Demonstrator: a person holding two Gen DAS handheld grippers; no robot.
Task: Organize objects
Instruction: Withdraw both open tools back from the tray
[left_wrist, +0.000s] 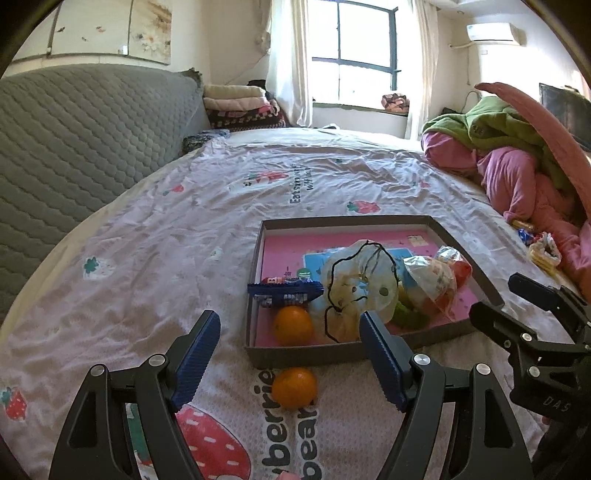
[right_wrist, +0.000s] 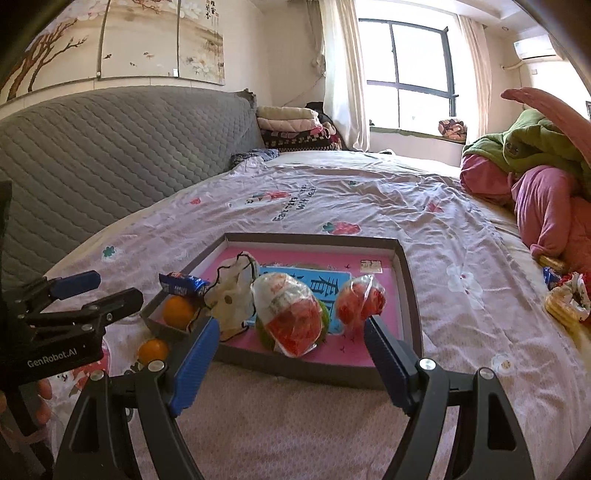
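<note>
While one orange (left_wrist: 294, 387) lies loose on the strawberry-print bedsheet (left_wrist: 147, 258), just outside the near wall of the shallow grey box (left_wrist: 306, 355), the rest of the haul already sits inside it: a second orange (left_wrist: 292, 325) in the near left corner, a blue snack packet (left_wrist: 284, 291) propped across the rim, a crumpled clear bag with a black drawstring (left_wrist: 354, 291), and two clear bags of red items (right_wrist: 295, 317) (right_wrist: 360, 301). The left gripper (left_wrist: 288, 358) has its jaws spread wide with nothing between the pads, and the loose orange sits just ahead of them; the right gripper (right_wrist: 290, 363) is likewise wide open and empty, aimed at the near edge of the box. I judge the loose orange to be the next thing to gather. It should be firm, fairly light and round, so it may roll on the soft, wrinkled bedding if nudged; closing across its widest middle with gentle pressure seems safest. Its skin is smooth, though the ribbed blue pads (left_wrist: 194, 360) ought to hold it. More packets (right_wrist: 565, 299) lie at the far right beside the pink bedding (right_wrist: 546, 210), well apart from the box.
</note>
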